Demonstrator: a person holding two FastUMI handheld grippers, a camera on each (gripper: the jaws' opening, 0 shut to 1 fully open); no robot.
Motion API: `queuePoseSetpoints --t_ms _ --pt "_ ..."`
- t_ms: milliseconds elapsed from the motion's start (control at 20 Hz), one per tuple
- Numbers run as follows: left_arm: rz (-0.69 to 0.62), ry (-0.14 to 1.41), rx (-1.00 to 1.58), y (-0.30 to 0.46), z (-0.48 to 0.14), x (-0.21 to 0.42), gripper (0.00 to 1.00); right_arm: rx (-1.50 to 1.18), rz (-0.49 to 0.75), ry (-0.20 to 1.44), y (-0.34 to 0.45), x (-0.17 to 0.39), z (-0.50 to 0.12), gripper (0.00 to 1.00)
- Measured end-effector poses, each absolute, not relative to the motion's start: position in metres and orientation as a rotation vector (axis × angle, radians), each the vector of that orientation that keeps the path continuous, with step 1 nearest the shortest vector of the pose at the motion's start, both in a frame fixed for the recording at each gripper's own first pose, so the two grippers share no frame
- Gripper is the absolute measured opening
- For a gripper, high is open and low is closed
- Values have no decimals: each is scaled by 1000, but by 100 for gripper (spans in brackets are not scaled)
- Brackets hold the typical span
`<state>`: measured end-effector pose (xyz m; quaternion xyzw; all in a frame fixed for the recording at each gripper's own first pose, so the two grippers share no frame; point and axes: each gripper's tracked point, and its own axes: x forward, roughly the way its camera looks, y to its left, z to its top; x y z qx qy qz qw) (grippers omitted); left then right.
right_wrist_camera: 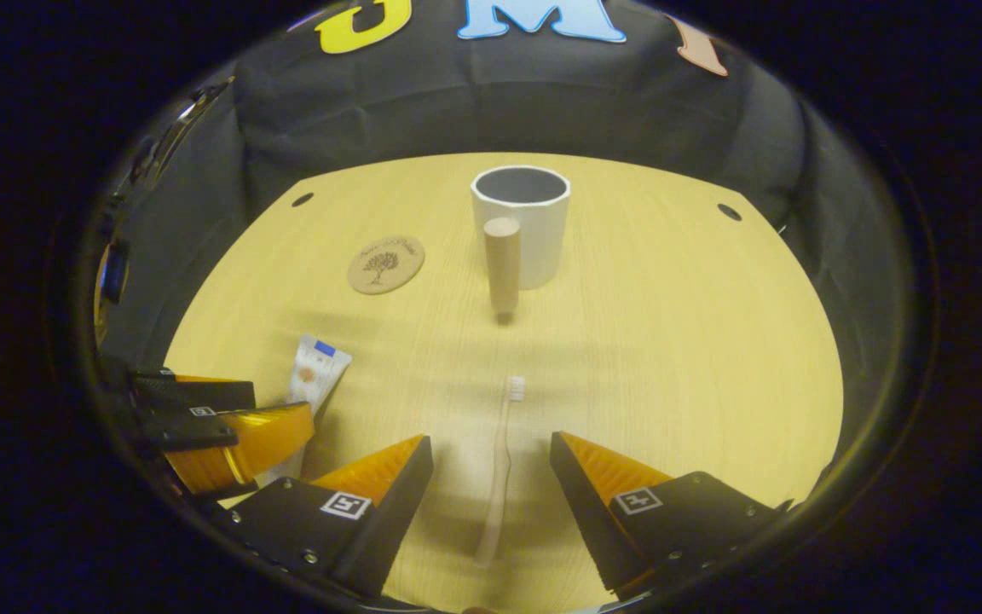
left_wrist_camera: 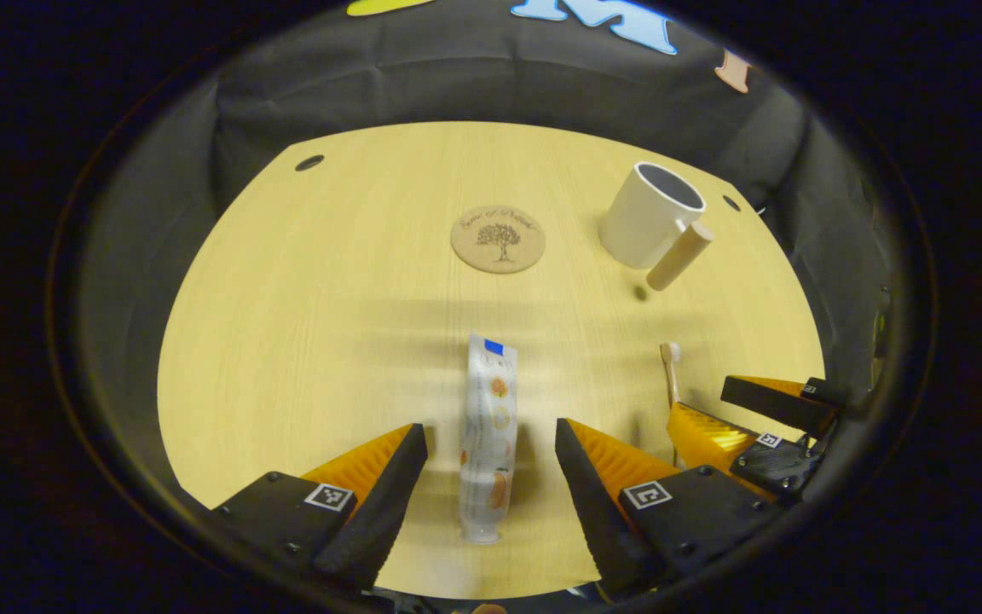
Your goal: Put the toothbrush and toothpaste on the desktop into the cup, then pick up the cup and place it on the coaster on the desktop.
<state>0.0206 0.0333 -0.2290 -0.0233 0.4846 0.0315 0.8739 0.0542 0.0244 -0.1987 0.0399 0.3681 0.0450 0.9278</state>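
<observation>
Left gripper view: left gripper [left_wrist_camera: 491,473] spread wide astride the flat toothpaste [left_wrist_camera: 488,439], ready to clamp. Right gripper [right_wrist_camera: 491,482], likewise spread, straddles the toothbrush [right_wrist_camera: 501,465], apparently untouched. Cup [right_wrist_camera: 522,223] at twelve o'clock, coaster [right_wrist_camera: 386,264] eleven.

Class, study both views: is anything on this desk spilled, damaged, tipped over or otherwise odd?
Nothing stands out. The cup stands upright and empty, the coaster lies flat, and the toothpaste and toothbrush lie intact on the desktop.

Toothpaste [left_wrist_camera: 488,435] flat on desktop [left_wrist_camera: 303,324] between spread fingers of left hand-held gripper [left_wrist_camera: 491,465].
</observation>
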Motion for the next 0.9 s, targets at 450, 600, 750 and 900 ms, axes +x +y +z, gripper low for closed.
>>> queuePoseSetpoints --t_ms 450,600,750,900 --pt "67 1110 -73 34 -253 25 99 85 79 870 25 57 -222 88" --pt "63 1125 -46 32 -256 31 99 74 68 911 21 52 -227 88" --pt "61 1144 -36 34 -258 30 99 59 53 948 18 50 -235 83" --pt "74 1159 -30 36 -262 30 99 56 37 962 15 50 -235 82"
